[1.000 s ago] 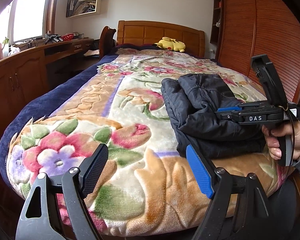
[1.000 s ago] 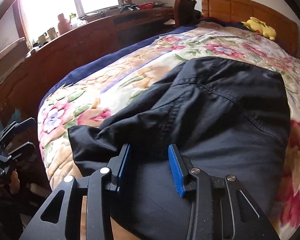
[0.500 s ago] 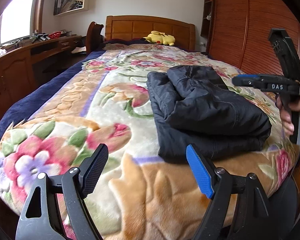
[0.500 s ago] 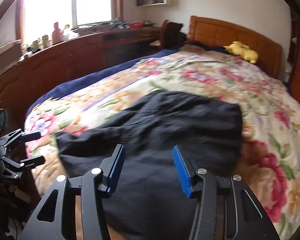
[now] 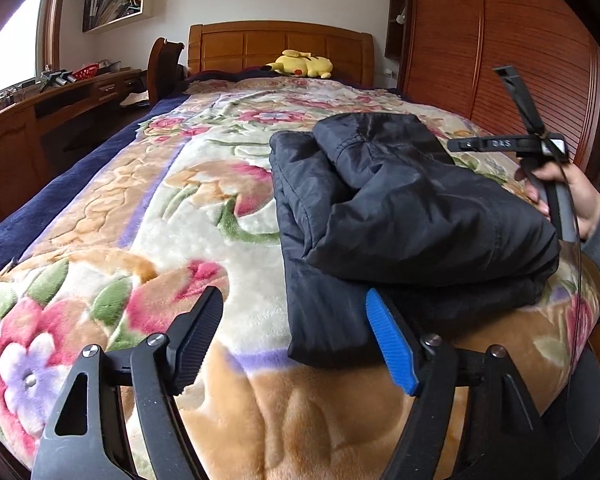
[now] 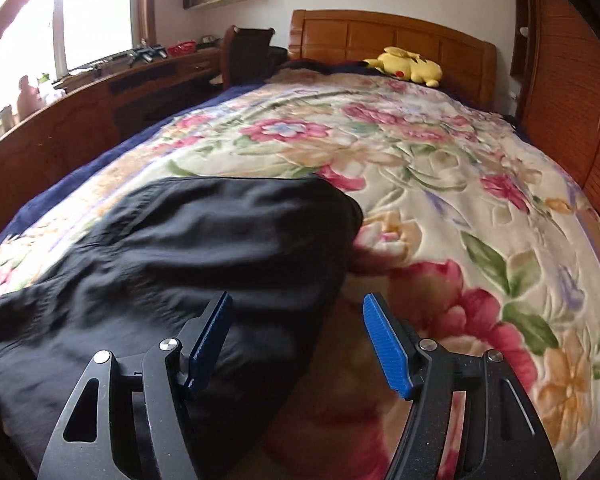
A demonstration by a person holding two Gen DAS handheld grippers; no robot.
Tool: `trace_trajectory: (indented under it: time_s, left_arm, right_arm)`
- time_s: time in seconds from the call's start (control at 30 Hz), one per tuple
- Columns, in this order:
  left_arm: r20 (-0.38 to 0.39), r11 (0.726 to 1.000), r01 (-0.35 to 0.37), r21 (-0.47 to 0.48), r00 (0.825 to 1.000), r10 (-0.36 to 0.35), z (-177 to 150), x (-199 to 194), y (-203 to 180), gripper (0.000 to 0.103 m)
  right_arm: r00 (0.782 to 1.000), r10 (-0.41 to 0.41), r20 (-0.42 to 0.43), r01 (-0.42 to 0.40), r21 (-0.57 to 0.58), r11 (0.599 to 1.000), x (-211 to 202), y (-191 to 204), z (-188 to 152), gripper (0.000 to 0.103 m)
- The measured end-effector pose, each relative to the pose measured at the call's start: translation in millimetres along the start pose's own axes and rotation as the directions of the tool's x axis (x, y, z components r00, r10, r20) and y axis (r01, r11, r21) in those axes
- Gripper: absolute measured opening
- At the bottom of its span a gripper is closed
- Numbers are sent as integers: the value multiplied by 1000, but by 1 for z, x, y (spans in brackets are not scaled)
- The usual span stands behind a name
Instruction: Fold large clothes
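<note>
Black ribbed plastic and blue pads: my left gripper [image 5: 294, 340] stands open with nothing in it, jaws just eased inward, low over the foot of the floral blanket [image 5: 172, 216]. My right gripper [image 6: 296, 340] has just opened further and holds nothing, beside the dark jacket [image 5: 400, 208]. The jacket lies folded in a thick bundle near the bed's foot. I judge the fold done; best to square the loose near edge gently. A yellow plush toy [image 5: 302, 65] rests by the headboard

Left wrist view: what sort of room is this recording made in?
A home bedroom, most likely: a bed with a wooden headboard and floral blanket, a yellow plush toy at its head, and a louvred wooden wardrobe alongside.
</note>
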State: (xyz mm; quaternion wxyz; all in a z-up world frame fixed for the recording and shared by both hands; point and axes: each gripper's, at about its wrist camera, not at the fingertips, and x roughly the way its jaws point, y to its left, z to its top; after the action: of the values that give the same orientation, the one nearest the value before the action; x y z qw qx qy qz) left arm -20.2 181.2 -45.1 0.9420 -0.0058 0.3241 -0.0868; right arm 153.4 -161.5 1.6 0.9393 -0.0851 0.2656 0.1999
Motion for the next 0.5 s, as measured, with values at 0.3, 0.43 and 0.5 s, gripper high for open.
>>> trace_trajectory:
  time_s: [0.3,0.43,0.5]
  left_arm:
    - [-14,1000,8,1,1000,-8,-2,10,0,69]
    - [-14,999,33,-5,999,-33,-3,10,-1,61]
    - [-14,999,47,-3,999,-47,-5,11,-2,56]
  right_arm:
    - [1000,14,-23,-14,24,1000,53,-8,25,84]
    - [997,39,-60,-36,43,998,73,-12,28,89]
    - [996,56,-75,-51,69,996,82,-14,31,90]
